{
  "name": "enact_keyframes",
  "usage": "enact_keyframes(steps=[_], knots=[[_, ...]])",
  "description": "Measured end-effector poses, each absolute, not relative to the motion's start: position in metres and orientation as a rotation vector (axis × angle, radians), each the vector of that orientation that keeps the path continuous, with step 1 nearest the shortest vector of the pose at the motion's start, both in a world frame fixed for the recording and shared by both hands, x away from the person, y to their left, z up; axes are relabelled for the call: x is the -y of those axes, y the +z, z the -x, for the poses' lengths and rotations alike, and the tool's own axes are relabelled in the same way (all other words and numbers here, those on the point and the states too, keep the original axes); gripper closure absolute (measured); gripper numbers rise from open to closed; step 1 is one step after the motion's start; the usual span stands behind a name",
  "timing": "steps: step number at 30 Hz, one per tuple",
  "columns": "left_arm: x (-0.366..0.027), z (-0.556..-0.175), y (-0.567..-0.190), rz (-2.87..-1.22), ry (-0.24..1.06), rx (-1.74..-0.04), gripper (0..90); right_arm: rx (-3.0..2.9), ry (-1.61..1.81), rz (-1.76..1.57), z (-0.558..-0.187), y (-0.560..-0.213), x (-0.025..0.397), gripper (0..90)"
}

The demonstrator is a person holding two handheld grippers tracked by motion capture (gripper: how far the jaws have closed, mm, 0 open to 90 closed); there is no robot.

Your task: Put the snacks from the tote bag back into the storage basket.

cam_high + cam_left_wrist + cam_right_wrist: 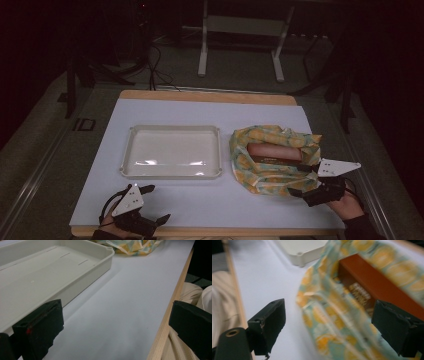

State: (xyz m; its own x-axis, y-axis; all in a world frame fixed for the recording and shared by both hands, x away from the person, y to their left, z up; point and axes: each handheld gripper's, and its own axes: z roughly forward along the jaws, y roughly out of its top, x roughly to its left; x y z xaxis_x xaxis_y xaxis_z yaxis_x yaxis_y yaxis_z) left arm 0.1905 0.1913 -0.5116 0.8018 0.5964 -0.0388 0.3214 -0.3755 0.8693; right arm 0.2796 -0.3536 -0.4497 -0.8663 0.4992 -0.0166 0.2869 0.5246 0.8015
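A white tray (171,151) sits in the middle of the high view on a pale sheet (200,205) covering the bench (207,96). To its right lies a yellow-patterned cloth bag (272,157), its mouth open around a reddish-brown box (277,151). At the lower left of the frame the left gripper (156,204) rests near the bench's front edge, jaws spread wide and holding nothing; its own view shows bare sheet between them and the tray just beside one jaw. At the lower right, the right gripper (302,180) is wide open too, its jaws straddling the near edge of the bag without closing on it.
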Motion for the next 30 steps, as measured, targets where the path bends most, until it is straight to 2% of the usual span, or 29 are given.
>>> enact_keyframes(steps=[14, 22, 30], knots=[[-0.191, -0.191, -0.512, -1.990, 0.345, -0.687, 0.0, -2.482, 1.234, -0.554, -0.300, -0.409, 0.361, 13.5], [-0.191, -0.191, -0.512, -1.990, 0.343, -0.683, 0.0, -2.495, 1.231, -0.532, -0.318, -0.399, 0.365, 15.0], [-0.191, -0.191, -0.512, -1.993, 0.342, -0.679, 0.0, -2.529, 1.112, -0.450, -0.336, -0.402, 0.360, 24.0]])
